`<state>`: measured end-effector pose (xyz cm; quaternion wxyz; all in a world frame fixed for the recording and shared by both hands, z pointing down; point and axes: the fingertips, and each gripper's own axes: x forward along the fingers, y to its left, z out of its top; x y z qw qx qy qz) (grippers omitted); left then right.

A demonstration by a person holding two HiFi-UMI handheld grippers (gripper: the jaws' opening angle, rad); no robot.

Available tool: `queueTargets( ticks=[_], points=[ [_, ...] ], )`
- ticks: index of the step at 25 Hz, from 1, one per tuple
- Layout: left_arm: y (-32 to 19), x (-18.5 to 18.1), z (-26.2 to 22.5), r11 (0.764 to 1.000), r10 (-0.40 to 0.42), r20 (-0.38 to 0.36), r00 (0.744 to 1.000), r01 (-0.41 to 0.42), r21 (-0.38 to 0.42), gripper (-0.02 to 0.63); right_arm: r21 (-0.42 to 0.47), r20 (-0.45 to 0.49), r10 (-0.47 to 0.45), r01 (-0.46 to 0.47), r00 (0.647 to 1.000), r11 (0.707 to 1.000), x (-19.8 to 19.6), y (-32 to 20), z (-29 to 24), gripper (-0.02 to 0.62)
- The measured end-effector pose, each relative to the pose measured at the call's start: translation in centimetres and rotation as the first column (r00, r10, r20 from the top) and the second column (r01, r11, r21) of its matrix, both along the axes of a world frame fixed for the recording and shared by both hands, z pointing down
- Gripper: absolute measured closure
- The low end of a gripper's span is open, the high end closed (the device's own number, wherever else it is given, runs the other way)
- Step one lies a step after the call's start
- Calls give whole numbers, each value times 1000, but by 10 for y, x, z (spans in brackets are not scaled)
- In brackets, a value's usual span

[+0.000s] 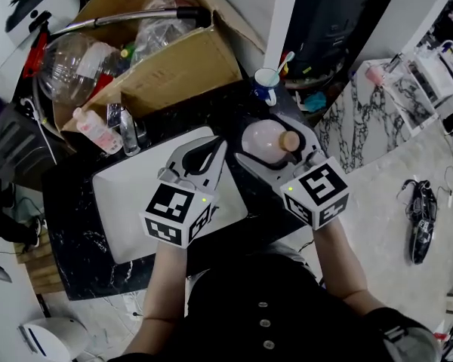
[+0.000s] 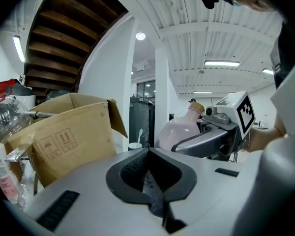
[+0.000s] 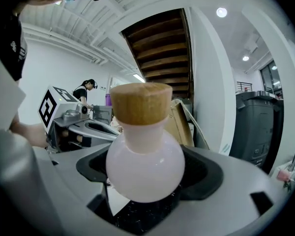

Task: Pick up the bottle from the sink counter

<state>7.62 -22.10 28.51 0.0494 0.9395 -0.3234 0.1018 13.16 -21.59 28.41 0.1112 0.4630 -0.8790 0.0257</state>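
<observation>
While a box (image 1: 174, 66) crowds the counter's (image 1: 68, 225) back edge and a cup (image 1: 267, 81) stands just behind the grippers, the white sink (image 1: 113, 202) lies open below them. The right gripper (image 1: 270, 145) clamps its jaws around the round body of the pink, cork-topped bottle (image 1: 263, 138), over the counter just right of the sink. The left gripper (image 1: 215, 151), jaws pressed together and empty, hovers over the sink beside it.

Bottle (image 3: 145, 171): round, pale pink; cork stopper (image 3: 140, 102); clamped in right gripper (image 1: 272, 143)
</observation>
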Motion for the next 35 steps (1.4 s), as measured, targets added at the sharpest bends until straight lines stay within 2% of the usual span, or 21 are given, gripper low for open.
queueTargets(
  ticks=[13,20,28,35],
  points=[
    [14,3,-9,1000,29,-28,999,-28,10,589,65,109,2,-10,994,998,6,22,-19,190],
    [21,5,5,998,46,-38,998,-48,-41,589,40,180,-14,7,983,999,0,35,-22,190],
    [26,1,8,998,40,-57,998,-43,-54,589,74,212,-21,6,977,997,-3,47,-34,190],
    [31,0,9,997,44,-70,997,-48,-67,589,59,233,-36,22,972,998,-8,54,-30,190]
  ],
)
